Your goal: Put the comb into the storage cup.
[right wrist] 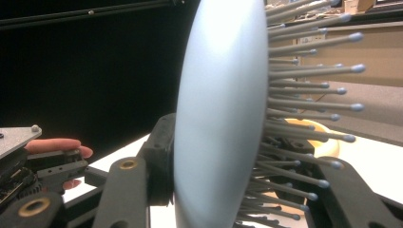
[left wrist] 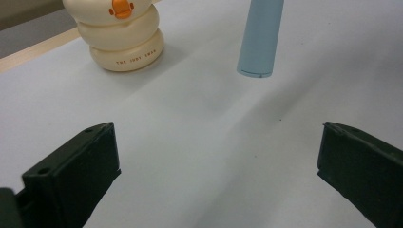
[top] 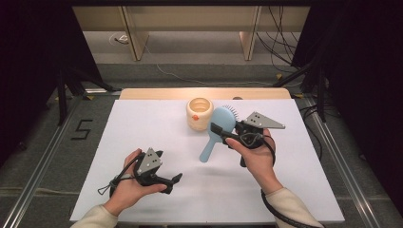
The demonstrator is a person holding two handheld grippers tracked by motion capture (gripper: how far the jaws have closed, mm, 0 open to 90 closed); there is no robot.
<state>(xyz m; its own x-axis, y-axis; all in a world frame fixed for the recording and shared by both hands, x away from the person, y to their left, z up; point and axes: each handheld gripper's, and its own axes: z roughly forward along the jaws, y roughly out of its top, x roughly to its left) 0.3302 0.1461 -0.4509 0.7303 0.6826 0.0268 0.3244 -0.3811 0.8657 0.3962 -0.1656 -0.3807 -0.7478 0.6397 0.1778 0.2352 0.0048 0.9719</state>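
Right tool [top: 219,130] clamped on light blue plastic hairbrush's head [right wrist: 223,118], brush lifted aslant above white tabletop [top: 142,128], beside cream duck-faced ring holder [top: 199,114]. Left tool [left wrist: 218,175] wide open, empty.

one hairbrush [top: 219,128], one duck cup [top: 199,113]

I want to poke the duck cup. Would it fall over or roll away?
Probably neither. The duck cup looks squat, like stacked fat rings, with a wide flat bottom on the table, so it likely slides rather than tips. If knocked onto its round side, it might roll.
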